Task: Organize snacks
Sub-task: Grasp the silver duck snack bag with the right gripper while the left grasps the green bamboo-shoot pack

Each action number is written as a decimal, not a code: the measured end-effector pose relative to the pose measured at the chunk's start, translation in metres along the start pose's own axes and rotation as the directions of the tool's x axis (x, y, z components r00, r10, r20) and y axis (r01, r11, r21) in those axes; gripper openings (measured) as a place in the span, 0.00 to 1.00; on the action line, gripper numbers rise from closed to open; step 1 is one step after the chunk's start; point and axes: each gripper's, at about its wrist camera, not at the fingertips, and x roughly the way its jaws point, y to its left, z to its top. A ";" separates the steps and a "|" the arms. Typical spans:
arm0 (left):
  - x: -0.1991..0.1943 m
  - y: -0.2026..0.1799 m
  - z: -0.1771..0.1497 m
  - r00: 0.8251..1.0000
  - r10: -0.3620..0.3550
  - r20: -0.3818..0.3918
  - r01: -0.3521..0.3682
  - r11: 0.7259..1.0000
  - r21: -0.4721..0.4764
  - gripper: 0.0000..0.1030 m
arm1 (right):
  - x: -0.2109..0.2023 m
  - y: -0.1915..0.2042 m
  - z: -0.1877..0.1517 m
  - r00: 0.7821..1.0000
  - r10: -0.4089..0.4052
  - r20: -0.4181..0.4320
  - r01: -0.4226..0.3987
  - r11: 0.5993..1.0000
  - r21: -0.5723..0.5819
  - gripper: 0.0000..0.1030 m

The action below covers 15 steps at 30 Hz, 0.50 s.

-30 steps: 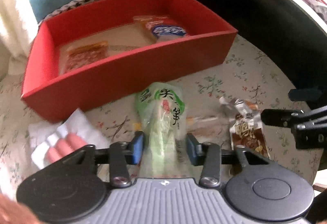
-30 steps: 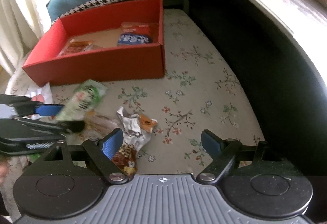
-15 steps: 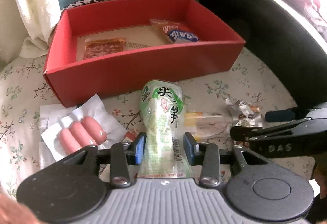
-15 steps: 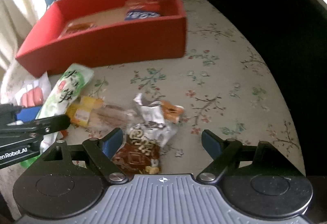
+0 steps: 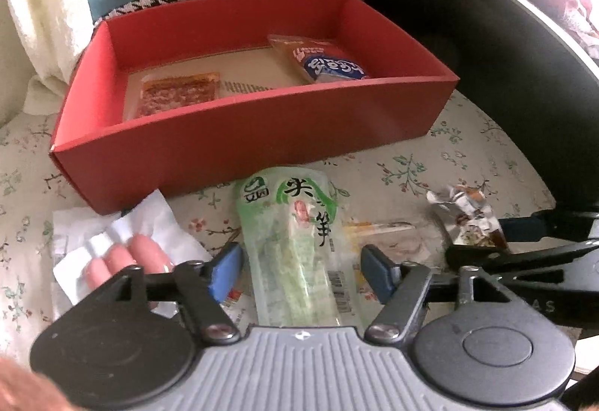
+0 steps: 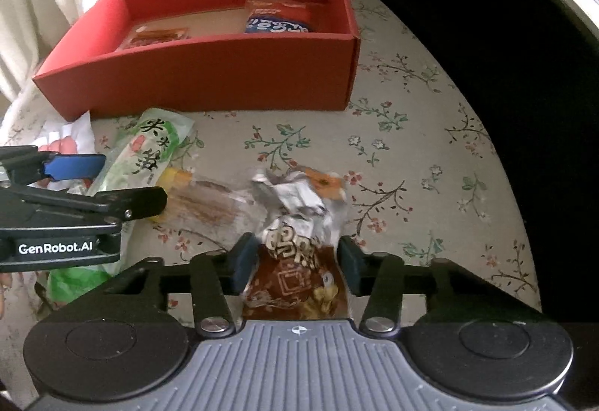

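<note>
Left gripper [image 5: 299,270] black with blue pads, silver screws, ribbed grey housing, white "GenRobot.AI" lettering, right gripper [image 6: 297,261] alike

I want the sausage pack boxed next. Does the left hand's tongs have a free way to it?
Probably yes: the sausage pack lies uncovered on the cloth just left of the left tongs, whose jaws have just opened off the green packet lying between them.

Floral cloth surface [image 6: 430,133]; on it red box [image 5: 239,133], green packet [image 5: 295,242], brown packet [image 6: 295,276], sausage packet [image 5: 123,253]
</note>
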 end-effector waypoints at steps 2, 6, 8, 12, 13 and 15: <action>0.000 0.001 0.000 1.000 -0.012 -0.002 0.012 1.000 -0.015 0.46 | 0.002 -0.003 0.000 1.000 0.001 0.000 -0.001 1.000 -0.007 0.53; -0.004 0.004 0.001 0.999 -0.032 -0.006 0.031 0.999 -0.036 0.37 | -0.002 -0.007 0.000 1.000 0.007 0.010 -0.007 1.000 0.000 0.52; -0.006 0.003 -0.001 1.000 -0.026 -0.009 0.026 0.999 -0.029 0.36 | -0.004 -0.010 0.001 1.000 0.003 0.019 -0.003 1.000 0.009 0.52; -0.015 -0.003 -0.006 1.000 -0.028 0.007 0.028 1.000 -0.003 0.33 | -0.005 -0.007 0.000 1.000 0.015 0.022 -0.015 1.000 -0.001 0.52; -0.016 -0.005 -0.008 1.000 -0.026 0.006 0.026 1.000 0.005 0.33 | -0.005 -0.005 -0.001 1.000 0.011 0.021 -0.011 1.000 -0.010 0.52; -0.014 -0.009 -0.010 1.000 -0.016 -0.013 0.016 1.000 0.021 0.36 | -0.002 -0.003 -0.001 1.000 -0.001 0.012 0.001 1.000 -0.015 0.53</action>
